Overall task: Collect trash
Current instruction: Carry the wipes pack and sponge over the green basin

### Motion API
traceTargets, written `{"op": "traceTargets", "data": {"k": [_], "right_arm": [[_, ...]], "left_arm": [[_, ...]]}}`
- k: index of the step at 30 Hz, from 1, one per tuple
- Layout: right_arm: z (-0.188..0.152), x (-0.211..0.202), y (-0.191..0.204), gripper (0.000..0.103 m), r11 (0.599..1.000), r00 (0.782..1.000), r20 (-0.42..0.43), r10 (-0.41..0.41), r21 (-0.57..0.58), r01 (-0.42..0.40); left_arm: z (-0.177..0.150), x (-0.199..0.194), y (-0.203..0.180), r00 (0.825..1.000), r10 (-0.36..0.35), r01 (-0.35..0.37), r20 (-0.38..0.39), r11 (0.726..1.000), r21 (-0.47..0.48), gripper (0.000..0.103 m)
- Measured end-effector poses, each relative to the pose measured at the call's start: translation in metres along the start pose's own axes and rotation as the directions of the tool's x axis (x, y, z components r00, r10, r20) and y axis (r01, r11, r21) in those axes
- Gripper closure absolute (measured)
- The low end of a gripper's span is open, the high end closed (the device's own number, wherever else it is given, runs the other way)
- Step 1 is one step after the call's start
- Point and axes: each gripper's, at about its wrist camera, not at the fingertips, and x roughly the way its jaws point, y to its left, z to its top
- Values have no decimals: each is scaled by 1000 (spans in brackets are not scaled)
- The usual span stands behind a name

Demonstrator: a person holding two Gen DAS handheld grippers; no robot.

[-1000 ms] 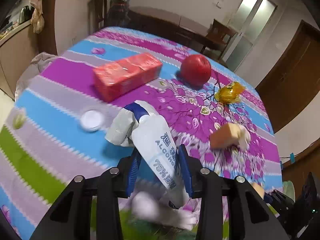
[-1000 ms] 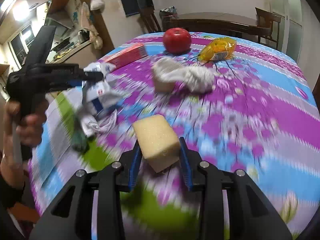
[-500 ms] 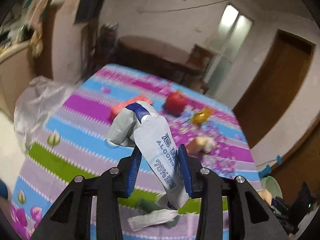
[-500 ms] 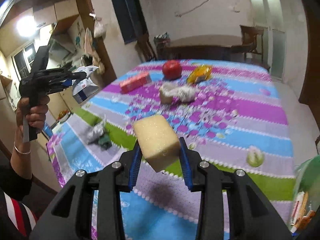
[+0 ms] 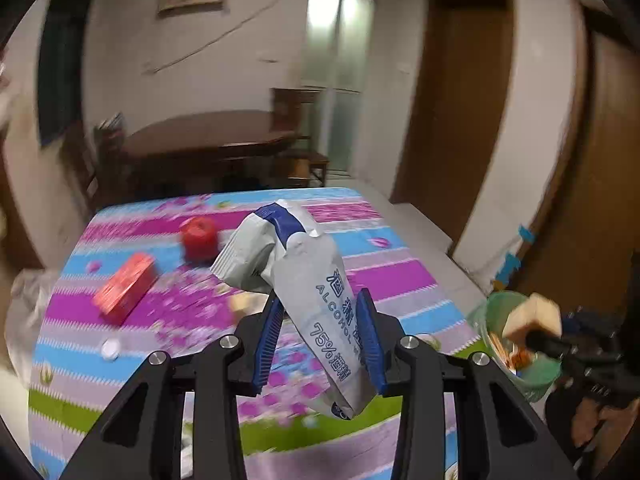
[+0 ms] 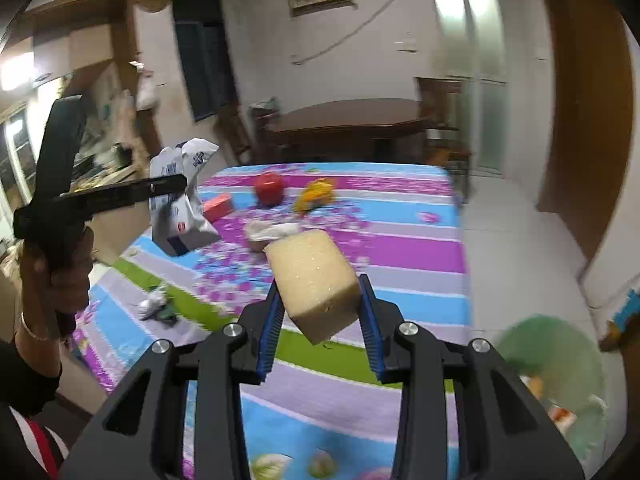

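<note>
Two pieces held aloft: left gripper (image 5: 320, 344) jaws clamp wipe packet (image 5: 316, 300), right gripper (image 6: 320, 332) jaws clamp sponge (image 6: 314, 284). Green bin (image 6: 548, 364) near right awaits; crumpled scraps (image 6: 154, 306) remain on bench (image 6: 400, 240).

bin (image 6: 560, 360) mouth open | table edge (image 6: 460, 280) beside it

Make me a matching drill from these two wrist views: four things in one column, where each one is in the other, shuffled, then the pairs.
Things
1. alcohol wipes packet
2. sponge block
3. red apple
4. green bin

Places
A. on the floor beside the table
B. in the right gripper
C. on the striped tablecloth
D. in the left gripper

Pairs: 1-D, 2-B, 3-C, 4-A
</note>
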Motion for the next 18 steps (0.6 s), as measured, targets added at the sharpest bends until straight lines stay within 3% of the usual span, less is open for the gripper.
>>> {"op": "traceTargets", "data": {"k": [9, 18], "right_arm": [[-25, -47, -78, 69, 975, 984, -15, -177, 130, 178], [-63, -78, -137, 69, 924, 952, -64, -299, 230, 305]], "left_arm": [[3, 50, -141, 998, -57, 58, -10, 979, 194, 64], [-13, 88, -245, 997, -74, 73, -10, 935, 348, 64]]}}
